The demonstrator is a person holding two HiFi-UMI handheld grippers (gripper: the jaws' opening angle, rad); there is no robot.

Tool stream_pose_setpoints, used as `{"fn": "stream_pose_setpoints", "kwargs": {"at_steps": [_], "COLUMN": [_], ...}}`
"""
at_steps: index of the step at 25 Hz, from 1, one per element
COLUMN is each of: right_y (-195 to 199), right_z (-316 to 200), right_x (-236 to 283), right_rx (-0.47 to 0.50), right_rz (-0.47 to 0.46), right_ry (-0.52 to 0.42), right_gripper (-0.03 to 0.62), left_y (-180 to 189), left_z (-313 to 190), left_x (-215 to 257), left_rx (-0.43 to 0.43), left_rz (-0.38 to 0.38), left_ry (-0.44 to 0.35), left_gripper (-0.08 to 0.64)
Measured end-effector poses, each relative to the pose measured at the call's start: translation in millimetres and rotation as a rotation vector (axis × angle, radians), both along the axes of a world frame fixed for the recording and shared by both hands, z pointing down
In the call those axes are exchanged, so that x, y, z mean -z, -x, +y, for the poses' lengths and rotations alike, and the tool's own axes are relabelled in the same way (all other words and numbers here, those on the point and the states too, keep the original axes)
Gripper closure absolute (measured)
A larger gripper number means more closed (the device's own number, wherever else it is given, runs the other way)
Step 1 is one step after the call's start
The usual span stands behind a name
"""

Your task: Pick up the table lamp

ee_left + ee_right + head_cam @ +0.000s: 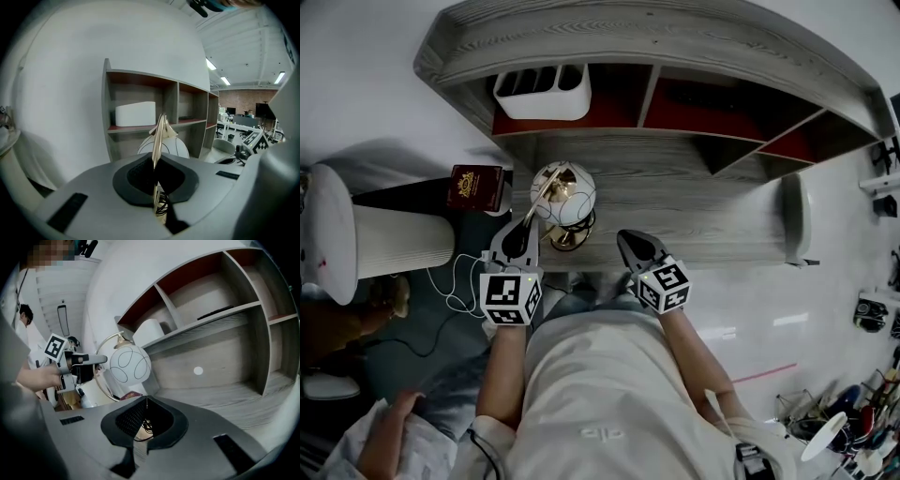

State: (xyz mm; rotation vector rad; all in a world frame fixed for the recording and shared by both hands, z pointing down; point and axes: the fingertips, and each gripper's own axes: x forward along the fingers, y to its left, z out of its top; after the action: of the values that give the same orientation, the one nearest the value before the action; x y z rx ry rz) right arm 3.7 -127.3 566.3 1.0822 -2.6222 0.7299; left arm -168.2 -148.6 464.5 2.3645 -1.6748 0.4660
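On the grey desk (694,225), the left gripper (528,230) pinches the lamp (564,195) by its gold arm (159,140), a grip for lifting. Just right of the lamp, the right gripper (630,246) has its jaws pressed together, empty.

Open-plan lab: ceiling strip lights (225,80), rows of desks (236,125), tools (861,412) strewn on the floor (750,319).

L claw (155,165) pinches lamp hoop (160,133).
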Motion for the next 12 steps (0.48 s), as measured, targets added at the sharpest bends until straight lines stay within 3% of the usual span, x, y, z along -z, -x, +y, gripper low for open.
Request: {"fn": "stream_pose_setpoints", "kwargs": {"at_steps": [12], "right_y": [55.4], "right_z": [-28.6], "right_x": [-47.9], "right_rx": [0.027], "right_rz": [0.051], "right_ry": [-0.011], "right_gripper": [0.560], "left_y": [35.2], "left_z": [-12.1], "left_x": [3.5], "left_rx": [-0.050], "left_rz": [0.097], "left_ry": [0.034], "left_gripper": [0.546]}}
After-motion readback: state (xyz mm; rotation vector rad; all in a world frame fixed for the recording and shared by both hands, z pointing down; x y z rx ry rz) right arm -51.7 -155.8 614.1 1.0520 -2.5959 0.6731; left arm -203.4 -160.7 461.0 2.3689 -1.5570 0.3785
